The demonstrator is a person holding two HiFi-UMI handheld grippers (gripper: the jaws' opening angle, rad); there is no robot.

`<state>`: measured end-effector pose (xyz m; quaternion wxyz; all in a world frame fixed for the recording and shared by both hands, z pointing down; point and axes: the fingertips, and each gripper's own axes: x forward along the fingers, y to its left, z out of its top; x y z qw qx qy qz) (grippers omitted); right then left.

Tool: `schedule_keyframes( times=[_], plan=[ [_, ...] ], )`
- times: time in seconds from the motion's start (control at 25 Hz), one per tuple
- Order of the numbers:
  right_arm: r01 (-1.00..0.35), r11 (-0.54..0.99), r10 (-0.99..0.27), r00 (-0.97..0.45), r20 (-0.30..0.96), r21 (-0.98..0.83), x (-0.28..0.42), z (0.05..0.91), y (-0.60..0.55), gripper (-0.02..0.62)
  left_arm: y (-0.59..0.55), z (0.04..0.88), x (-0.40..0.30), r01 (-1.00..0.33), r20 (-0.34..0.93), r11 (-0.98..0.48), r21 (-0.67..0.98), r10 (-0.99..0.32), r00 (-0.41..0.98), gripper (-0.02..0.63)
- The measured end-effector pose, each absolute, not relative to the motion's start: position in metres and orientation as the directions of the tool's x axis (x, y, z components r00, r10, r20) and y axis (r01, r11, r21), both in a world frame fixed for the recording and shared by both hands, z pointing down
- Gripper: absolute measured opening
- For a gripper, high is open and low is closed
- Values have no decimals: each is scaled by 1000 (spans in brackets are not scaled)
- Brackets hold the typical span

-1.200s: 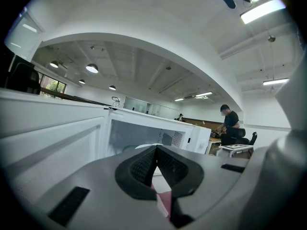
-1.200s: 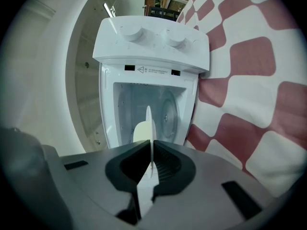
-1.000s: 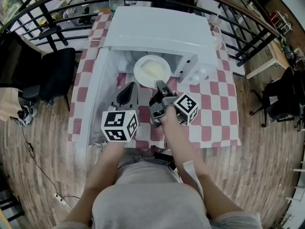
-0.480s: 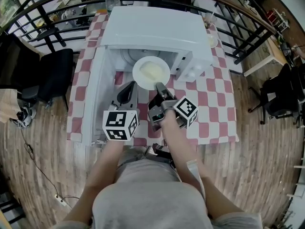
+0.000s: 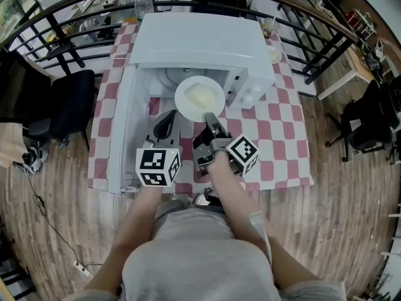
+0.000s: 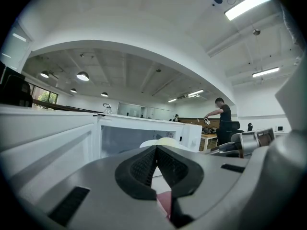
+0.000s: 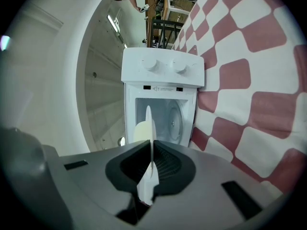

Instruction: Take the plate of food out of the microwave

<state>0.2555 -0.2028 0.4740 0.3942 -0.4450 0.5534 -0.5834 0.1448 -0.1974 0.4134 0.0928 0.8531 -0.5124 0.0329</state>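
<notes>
So, right claw [image 5: 208, 116] is clamped on the near rim of the plate [image 5: 199, 97]. From its own cam you see the rim edge-on, pinched tight between the pads [image 7: 166, 166]. Plate's white w/ a pale yellowish heap of food [image 5: 202, 94] on it. It's at the open front of the microwave [image 5: 194, 39], w/ the turntable [image 5: 164, 77] showing behind it on the left. Left claw [image 5: 166, 125] is just beside the right one, jaws pressed together w/ nothing in them, also pointing at the microwave. Door [image 5: 122, 124] is swung wide open on the left side. Microwave stands on a worktop [image 5: 279, 137] covered in red & white checks. Black chair [image 5: 72, 99] off to the left on the wood floor [image 5: 351, 231].
</notes>
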Motion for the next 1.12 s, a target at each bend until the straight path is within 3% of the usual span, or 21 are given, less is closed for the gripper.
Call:
schedule_keyframes(
  times=[1.12],
  plan=[
    [-59, 1, -961, -275, 16, -998, 258, 451, -200, 34, -193, 400, 163, -866, 83, -491, 91, -863, 498, 2]
  ],
)
